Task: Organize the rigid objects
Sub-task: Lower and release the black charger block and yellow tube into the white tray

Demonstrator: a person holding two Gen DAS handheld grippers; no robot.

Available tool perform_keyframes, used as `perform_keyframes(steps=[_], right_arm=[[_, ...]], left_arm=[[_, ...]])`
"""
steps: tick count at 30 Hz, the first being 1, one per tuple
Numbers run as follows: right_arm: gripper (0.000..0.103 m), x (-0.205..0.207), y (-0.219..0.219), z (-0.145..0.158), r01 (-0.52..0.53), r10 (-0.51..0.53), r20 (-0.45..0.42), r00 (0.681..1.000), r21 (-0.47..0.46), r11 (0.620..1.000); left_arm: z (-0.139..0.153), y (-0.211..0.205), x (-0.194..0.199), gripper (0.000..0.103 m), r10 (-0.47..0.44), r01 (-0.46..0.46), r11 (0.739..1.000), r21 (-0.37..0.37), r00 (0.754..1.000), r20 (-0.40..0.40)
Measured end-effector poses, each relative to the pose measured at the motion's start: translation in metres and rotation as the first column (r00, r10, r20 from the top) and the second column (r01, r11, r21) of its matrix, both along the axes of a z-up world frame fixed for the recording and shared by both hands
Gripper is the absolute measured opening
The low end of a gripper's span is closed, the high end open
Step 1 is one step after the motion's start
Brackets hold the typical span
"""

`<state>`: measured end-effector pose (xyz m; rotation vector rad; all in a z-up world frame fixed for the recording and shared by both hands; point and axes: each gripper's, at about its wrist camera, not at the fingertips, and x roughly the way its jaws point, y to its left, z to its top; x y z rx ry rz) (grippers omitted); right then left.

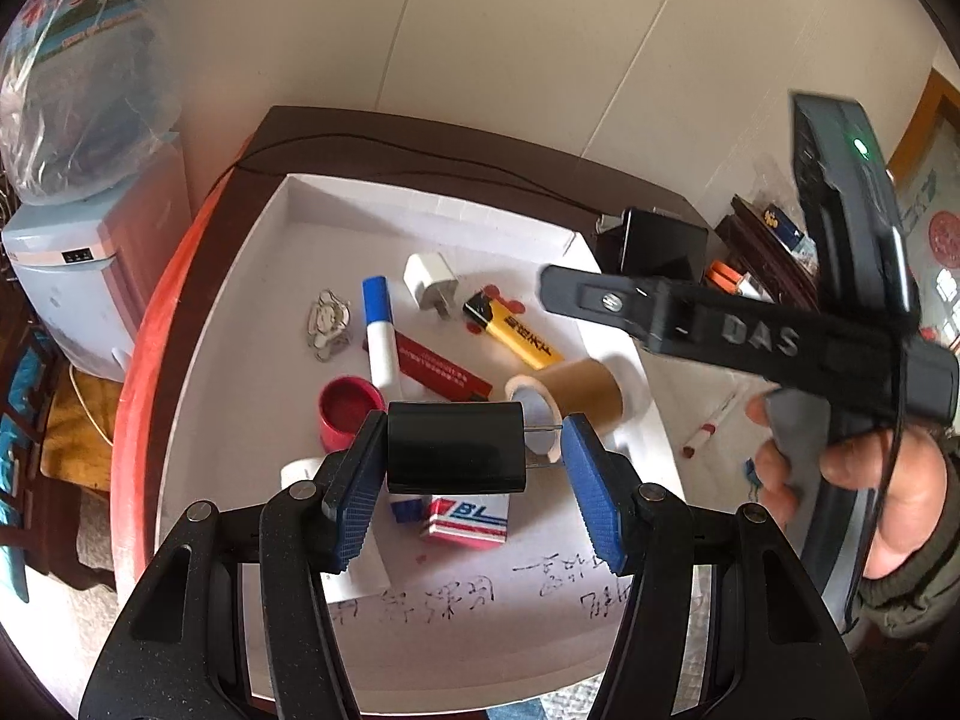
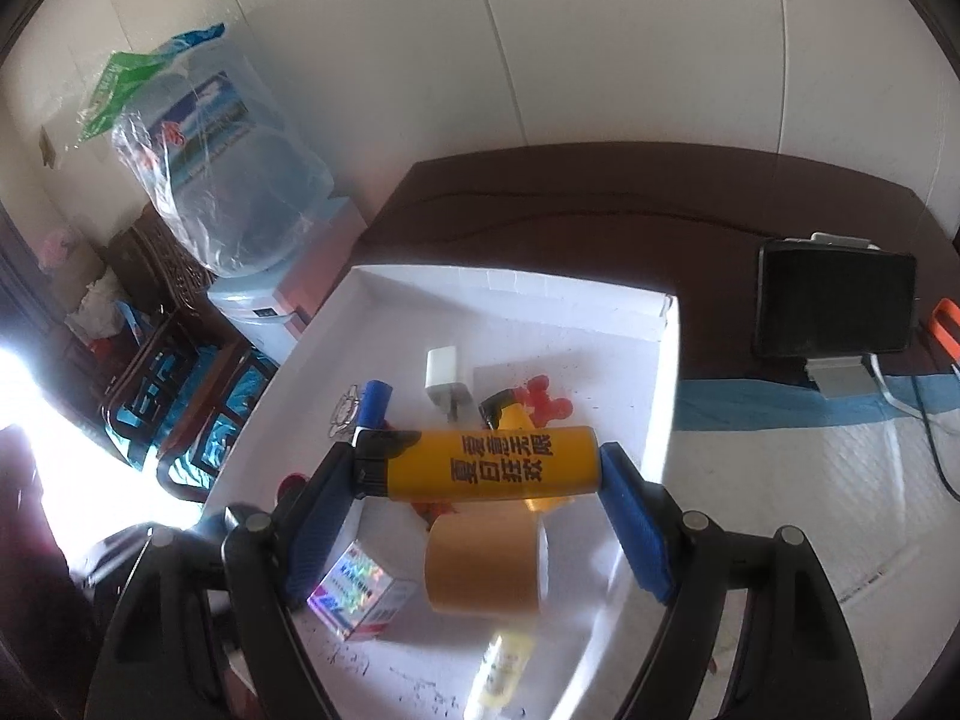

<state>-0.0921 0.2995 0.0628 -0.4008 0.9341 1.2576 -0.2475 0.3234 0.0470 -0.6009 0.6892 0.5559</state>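
Note:
My left gripper (image 1: 474, 450) is shut on a black charger plug (image 1: 456, 447), its metal prongs pointing right, held above the white tray (image 1: 270, 276). My right gripper (image 2: 477, 465) is shut on a yellow lighter (image 2: 486, 463) held crosswise above the same tray (image 2: 666, 372). In the tray lie a second yellow lighter (image 1: 516, 333), a white charger (image 1: 429, 283), a blue-capped marker (image 1: 379, 336), a red cap (image 1: 350, 411), a brown tape roll (image 1: 576, 396), a red card (image 1: 441, 369), a small red-white box (image 1: 471, 519) and a keyring charm (image 1: 326, 324).
The tray sits on a dark brown table (image 2: 600, 192) with a red edge (image 1: 156, 348). A black phone on a stand (image 2: 834, 306) is at the back right. A water dispenser (image 1: 78, 294) stands left of the table. A pen (image 1: 711, 423) lies right of the tray.

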Motion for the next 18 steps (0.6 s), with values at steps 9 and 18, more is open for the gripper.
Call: perform_keyframes(steps=[9, 18], right_arm=[[0.081, -0.005, 0.015, -0.010, -0.003, 0.004, 0.027, 1.000, -0.027, 1.000], [0.092, -0.006, 0.013, -0.002, 0.046, -0.046, 0.048, 0.998, -0.004, 0.999]], left_arm=[[-0.001, 0.000, -0.001, 0.059, 0.005, -0.006, 0.999, 0.036, 1.000, 0.014], [0.005, -0.002, -0.007, 0.095, 0.026, -0.028, 0.998, 0.062, 0.999, 0.037]])
